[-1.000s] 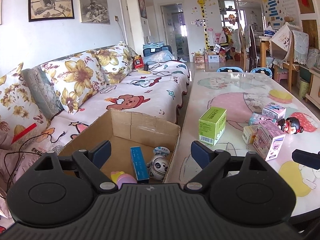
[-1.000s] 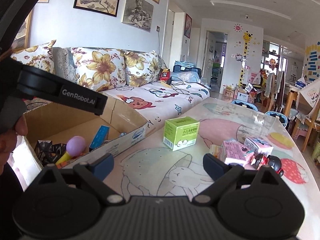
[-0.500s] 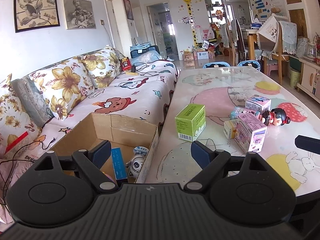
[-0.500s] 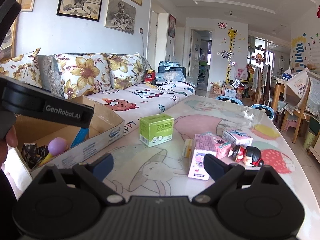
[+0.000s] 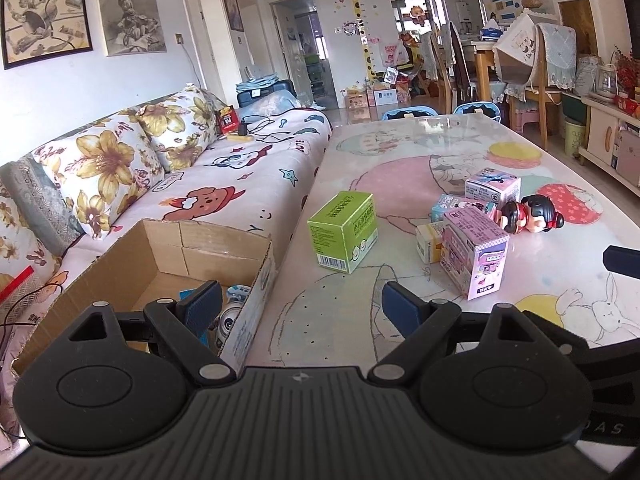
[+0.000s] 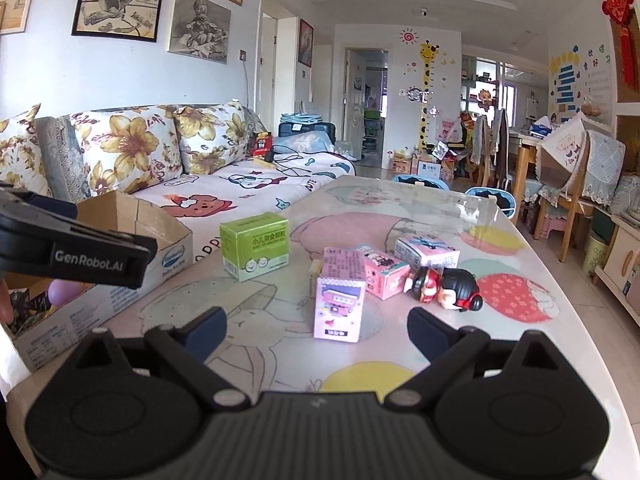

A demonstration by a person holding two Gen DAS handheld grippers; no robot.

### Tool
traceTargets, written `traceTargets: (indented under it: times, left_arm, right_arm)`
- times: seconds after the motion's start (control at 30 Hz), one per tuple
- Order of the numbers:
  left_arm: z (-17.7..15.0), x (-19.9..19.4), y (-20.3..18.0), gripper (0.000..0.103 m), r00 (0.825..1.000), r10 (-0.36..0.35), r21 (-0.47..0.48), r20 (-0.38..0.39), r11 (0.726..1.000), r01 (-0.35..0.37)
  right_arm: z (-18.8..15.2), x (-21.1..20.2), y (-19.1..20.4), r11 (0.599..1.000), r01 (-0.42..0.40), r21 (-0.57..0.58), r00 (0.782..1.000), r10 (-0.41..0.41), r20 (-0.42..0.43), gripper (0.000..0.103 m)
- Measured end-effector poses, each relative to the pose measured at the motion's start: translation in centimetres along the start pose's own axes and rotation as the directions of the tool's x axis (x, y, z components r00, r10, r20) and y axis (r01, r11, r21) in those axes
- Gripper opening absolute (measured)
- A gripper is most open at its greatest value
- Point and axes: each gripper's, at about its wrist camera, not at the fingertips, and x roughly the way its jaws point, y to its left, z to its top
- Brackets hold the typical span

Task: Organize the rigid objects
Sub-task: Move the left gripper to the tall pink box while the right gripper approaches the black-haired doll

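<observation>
A green box (image 5: 344,232) (image 6: 255,245) stands on the table. Right of it sit a tall pink box (image 5: 476,252) (image 6: 340,296), smaller pink boxes (image 6: 382,270), and a doll figure with black hair (image 5: 530,216) (image 6: 446,286). An open cardboard box (image 5: 168,256) (image 6: 132,216) on the sofa holds a panda toy (image 5: 232,316) and a blue box. My left gripper (image 5: 298,304) is open and empty, over the table's left edge near the cardboard box. My right gripper (image 6: 318,324) is open and empty, just short of the tall pink box.
The table (image 5: 400,168) has a cartoon cover and runs away from me. A sofa (image 5: 224,184) with flowered cushions lies along its left side. Chairs and a dining table (image 5: 480,64) stand at the far right. The left gripper's body (image 6: 72,248) shows at the right wrist view's left edge.
Both grippers have moved right and forward, from over the cardboard box toward the table's objects. The boxes and doll now appear closer. Both jaws stay open.
</observation>
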Motion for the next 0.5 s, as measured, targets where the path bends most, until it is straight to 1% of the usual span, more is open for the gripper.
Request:
traceTargets:
  times: [0.13,0.23,0.37,0.5]
  left_arm:
    - [0.1,1.0,-0.1,0.103,1.0,-0.015,-0.006,-0.008,1.0,0.015]
    - [0.1,1.3,-0.1,0.103,0.999,-0.053,-0.012,-0.005,0.999,0.053]
    - [0.0,1.3,-1.2,0.103,0.994,-0.111,-0.006,0.0,0.994,0.111]
    - [-0.2,1.5,-2.8,0.103,0.987,-0.161,-0.003,0.002,0.987,0.161]
  right_arm:
    - [-0.2,0.8,-1.3,0.999,0.034,0.031,0.999,-0.034,-0.016,0.097]
    - [-0.2,1.6,-2.3,0.996,0.078,0.038,0.997,-0.077,-0.028,0.098]
    - [-0.2,2.9,-4.6,0.986,0.159,0.049,0.987,-0.157,-0.045,0.099]
    - [-0.3,4.3,-7.4,0.971,0.204,0.122,0.978,-0.196,-0.075,0.099]
